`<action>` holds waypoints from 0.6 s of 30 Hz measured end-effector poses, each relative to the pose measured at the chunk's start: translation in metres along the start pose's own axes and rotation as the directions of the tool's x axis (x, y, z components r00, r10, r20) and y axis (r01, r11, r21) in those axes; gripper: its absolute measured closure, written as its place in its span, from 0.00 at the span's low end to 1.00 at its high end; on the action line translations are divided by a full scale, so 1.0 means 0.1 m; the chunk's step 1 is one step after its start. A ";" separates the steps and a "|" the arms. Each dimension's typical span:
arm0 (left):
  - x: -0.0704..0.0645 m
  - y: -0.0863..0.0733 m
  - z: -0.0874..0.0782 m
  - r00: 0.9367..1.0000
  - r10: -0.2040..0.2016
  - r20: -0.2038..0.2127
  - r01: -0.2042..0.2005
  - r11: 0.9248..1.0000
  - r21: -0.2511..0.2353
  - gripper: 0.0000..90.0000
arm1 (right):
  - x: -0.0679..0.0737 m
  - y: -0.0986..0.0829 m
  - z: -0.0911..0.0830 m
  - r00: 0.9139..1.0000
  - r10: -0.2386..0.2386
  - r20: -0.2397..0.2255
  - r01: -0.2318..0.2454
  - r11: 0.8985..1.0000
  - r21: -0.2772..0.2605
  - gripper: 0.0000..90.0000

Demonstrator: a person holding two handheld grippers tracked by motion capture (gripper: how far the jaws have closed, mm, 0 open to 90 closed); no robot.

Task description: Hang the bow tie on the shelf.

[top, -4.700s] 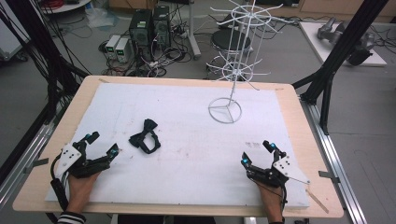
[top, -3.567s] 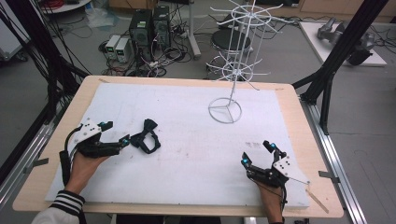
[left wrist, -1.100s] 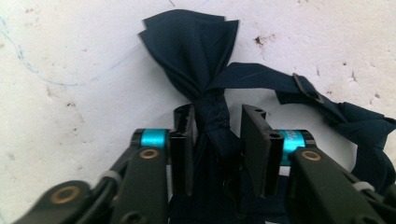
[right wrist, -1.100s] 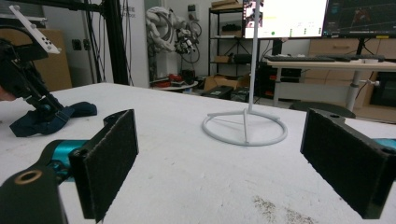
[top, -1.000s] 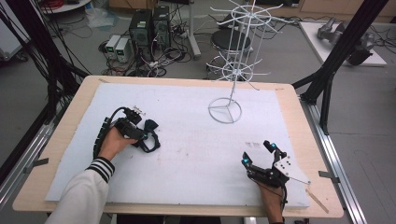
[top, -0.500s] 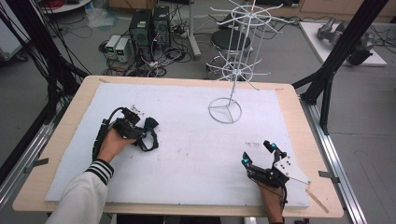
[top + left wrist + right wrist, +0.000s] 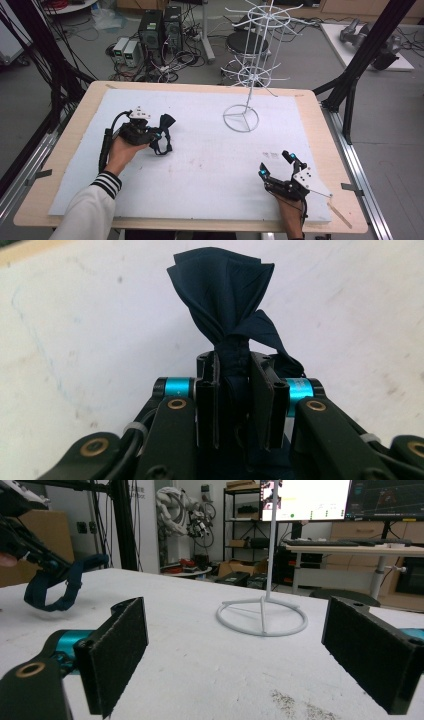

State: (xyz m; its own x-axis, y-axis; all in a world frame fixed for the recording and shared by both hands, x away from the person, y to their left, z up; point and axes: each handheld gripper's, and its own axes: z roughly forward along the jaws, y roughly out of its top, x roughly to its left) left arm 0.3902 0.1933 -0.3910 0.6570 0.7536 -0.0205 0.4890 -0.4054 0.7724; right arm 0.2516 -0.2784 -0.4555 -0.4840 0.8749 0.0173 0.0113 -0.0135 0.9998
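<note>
Wooden table (image 7: 320, 130) w/ a white foam-looking sheet (image 7: 210, 165) covering most of the top, bare wood border all round. On the sheet: white wire rack (image 7: 250, 75) standing on its ring base, far side right of centre. Small dark smudges near the right front. Thin wood stick (image 7: 342, 214) at front right corner.

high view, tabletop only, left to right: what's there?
left gripper → dark fabric band pinched in its jaws → white wire rack's ring base → right gripper, jaws open on the white mat.
</note>
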 end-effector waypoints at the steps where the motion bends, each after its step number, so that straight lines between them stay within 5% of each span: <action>1: -0.01 0.01 -0.01 1.000 0.000 0.005 0.000 1.000 -0.018 0.82 | 0.00 0.00 0.00 1.000 -0.002 0.001 0.002 1.000 -0.001 0.11; 10: -0.17 0.25 -0.07 0.999 0.026 0.038 -0.020 0.989 -0.145 0.82 | 0.00 0.00 0.00 1.000 0.000 0.001 0.000 1.000 0.001 0.11; 18: -0.26 0.43 -0.07 0.998 0.048 0.043 -0.038 0.978 -0.203 0.83 | 0.00 0.00 0.00 1.000 0.001 0.000 -0.001 1.000 0.000 0.11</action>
State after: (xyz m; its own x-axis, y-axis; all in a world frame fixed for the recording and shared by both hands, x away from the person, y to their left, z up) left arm 0.3898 0.1597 -0.3521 0.7035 0.7106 -0.0106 0.3367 -0.3202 0.8855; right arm 0.2517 -0.2785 -0.4554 -0.4835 0.8751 0.0183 0.0117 -0.0145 0.9998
